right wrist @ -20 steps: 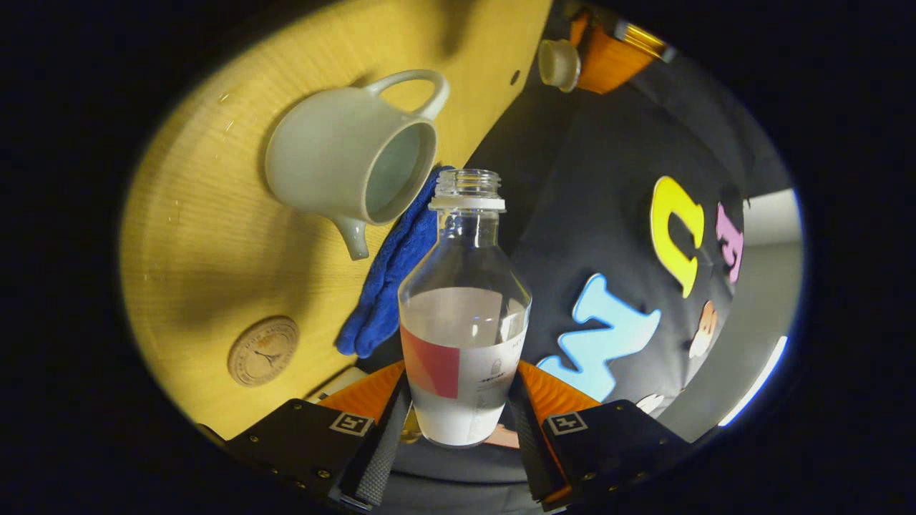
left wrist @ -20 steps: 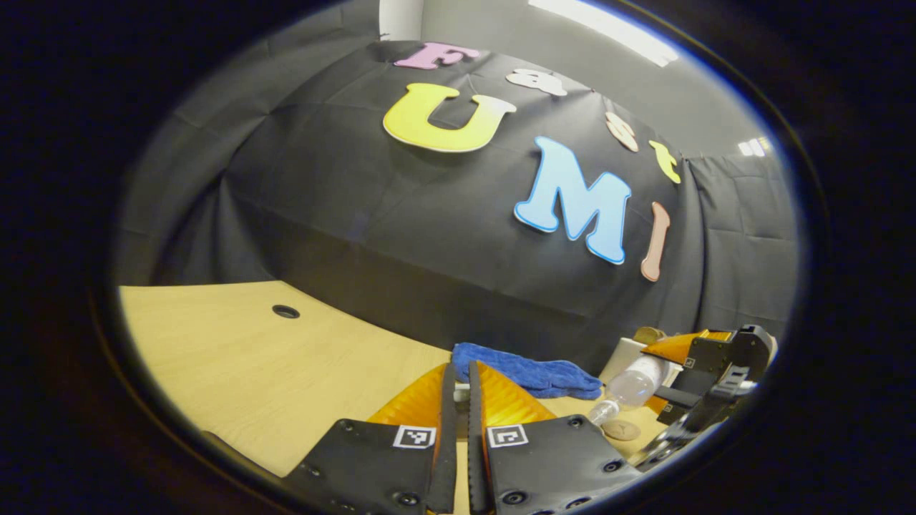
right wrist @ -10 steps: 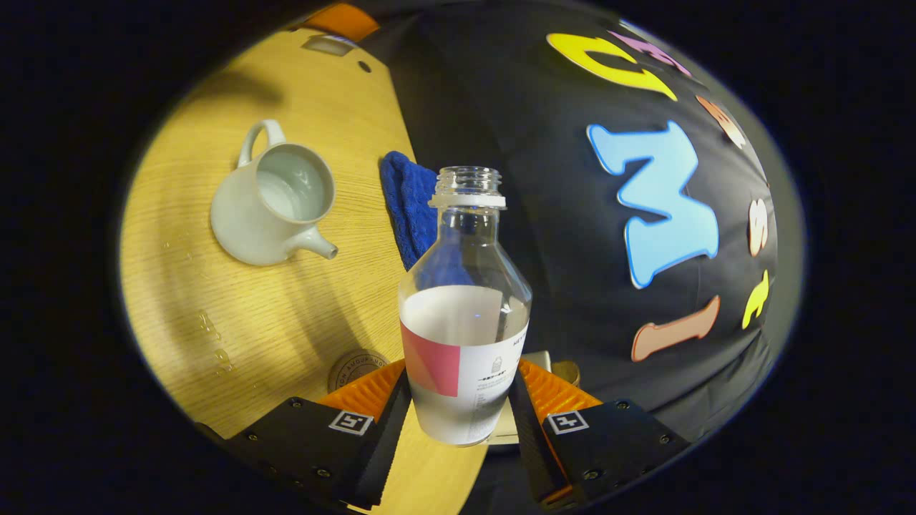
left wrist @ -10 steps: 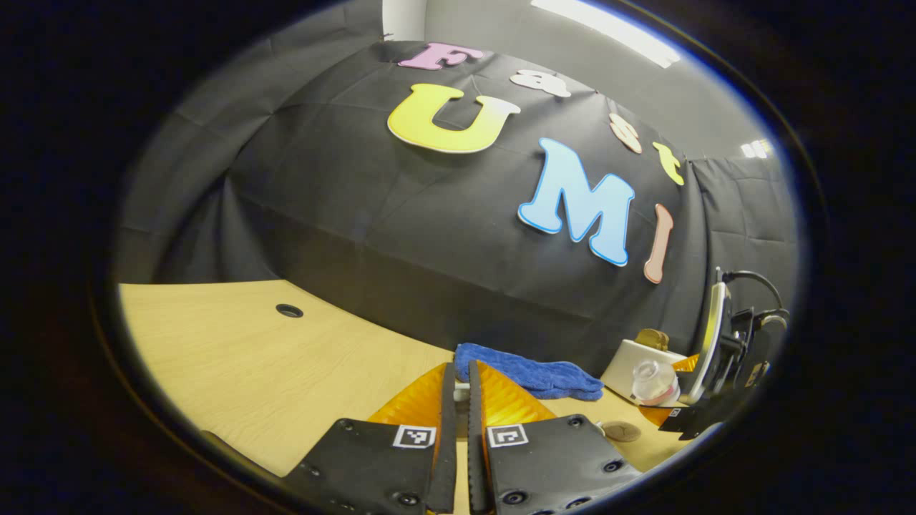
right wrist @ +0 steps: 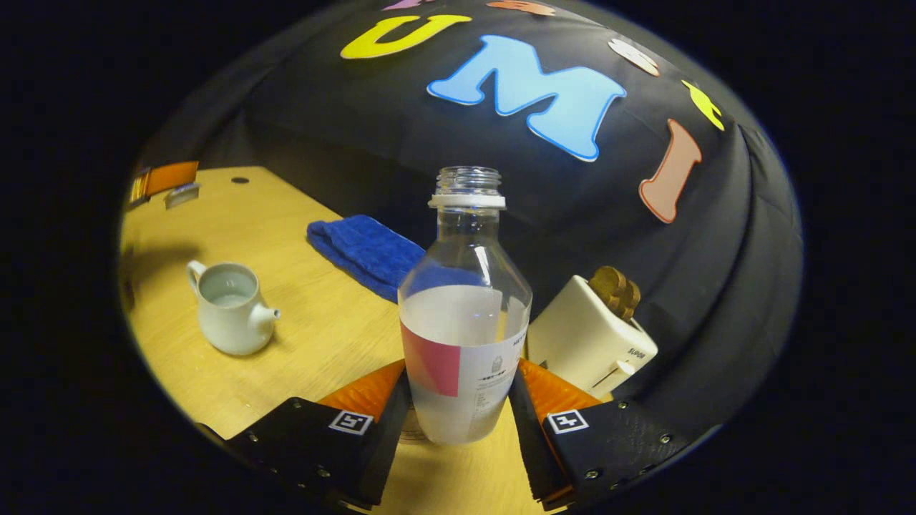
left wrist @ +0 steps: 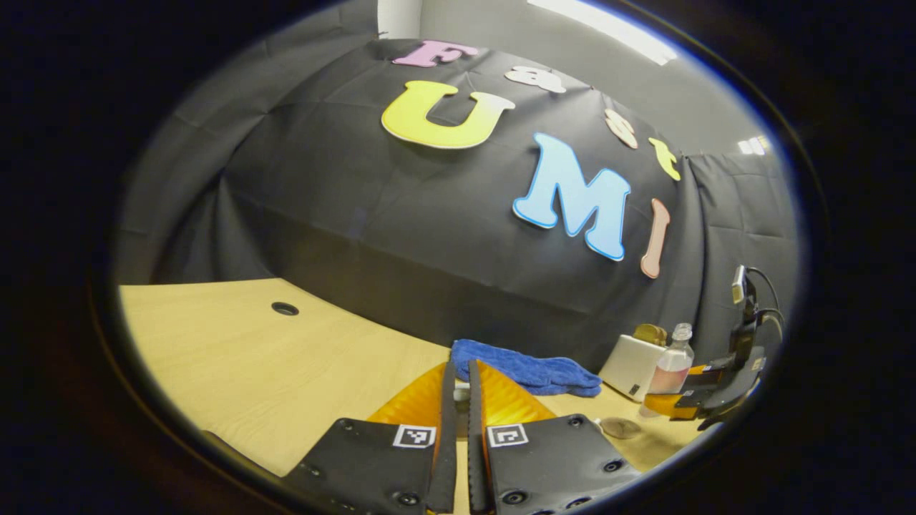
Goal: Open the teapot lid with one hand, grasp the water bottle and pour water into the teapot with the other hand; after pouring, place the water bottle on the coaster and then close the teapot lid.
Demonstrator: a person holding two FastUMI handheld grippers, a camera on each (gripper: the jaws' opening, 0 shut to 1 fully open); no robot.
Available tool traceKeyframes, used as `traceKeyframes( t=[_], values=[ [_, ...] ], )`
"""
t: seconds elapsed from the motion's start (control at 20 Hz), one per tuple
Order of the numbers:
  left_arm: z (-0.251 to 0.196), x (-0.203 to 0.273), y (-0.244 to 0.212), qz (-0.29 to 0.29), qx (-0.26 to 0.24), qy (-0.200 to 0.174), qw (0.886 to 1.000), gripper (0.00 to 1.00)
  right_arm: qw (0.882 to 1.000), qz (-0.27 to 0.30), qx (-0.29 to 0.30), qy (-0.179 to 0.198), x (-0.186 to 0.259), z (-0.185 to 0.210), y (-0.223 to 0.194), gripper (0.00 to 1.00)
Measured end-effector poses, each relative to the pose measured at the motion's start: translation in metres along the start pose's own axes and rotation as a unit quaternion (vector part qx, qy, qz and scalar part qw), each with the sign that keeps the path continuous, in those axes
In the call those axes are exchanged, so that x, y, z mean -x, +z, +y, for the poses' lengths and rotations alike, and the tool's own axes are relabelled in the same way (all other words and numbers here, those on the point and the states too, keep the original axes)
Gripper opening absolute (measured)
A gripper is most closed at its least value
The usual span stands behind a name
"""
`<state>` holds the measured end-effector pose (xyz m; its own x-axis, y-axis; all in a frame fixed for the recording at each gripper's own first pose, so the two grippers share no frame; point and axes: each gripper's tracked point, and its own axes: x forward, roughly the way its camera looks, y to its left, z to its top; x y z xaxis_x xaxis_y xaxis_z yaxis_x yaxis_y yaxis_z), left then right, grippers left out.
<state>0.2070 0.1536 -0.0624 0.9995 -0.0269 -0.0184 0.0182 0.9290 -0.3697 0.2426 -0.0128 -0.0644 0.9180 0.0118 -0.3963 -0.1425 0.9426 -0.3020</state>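
- One water bottle point(right wrist: 465, 315) stands upright between the right gripper point(right wrist: 458, 422) fingers, which pinch its lower body from both sides; its long axis is vertical and the uncapped mouth points up.
- About half full; the label's print is too small to read.
- One coaster point(left wrist: 620, 428) lies on the table point(right wrist: 322, 343) just beside the bottle's base in the left gripper view.
- One white teapot point(right wrist: 229, 307), lid off, sits well left of the fingers, spout toward the bottle.
- One blue cloth point(right wrist: 365, 247) lies beyond the fingers; one toaster point(right wrist: 590, 343) is to their right.
- The left gripper point(left wrist: 458, 429) has its fingers nearly pressed together on a small pale object, barely visible.
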Motion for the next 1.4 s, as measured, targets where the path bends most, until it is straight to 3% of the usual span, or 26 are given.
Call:
traceKeyframes(
  t=[0.15,0.35,0.55,1.4],
  values=[
    [0.001,0.000,0.000,-0.001,-0.001,0.001,1.000,0.15,0.999,-0.016,-0.042,-0.002,-0.004,0.000,-0.004,0.74],
    [0.001,0.000,0.001,-0.004,-0.001,0.001,1.000,0.12,0.992,-0.026,-0.120,0.030,-0.010,0.012,-0.005,0.74],
    [-0.001,0.000,0.000,-0.003,0.000,-0.002,1.000,0.12,0.987,-0.031,-0.152,0.034,-0.013,0.016,-0.006,0.74],
    [-0.003,-0.001,-0.003,0.003,0.000,-0.005,1.000,0.12,0.981,-0.026,-0.189,0.041,-0.017,0.022,-0.012,0.79]
  ],
)
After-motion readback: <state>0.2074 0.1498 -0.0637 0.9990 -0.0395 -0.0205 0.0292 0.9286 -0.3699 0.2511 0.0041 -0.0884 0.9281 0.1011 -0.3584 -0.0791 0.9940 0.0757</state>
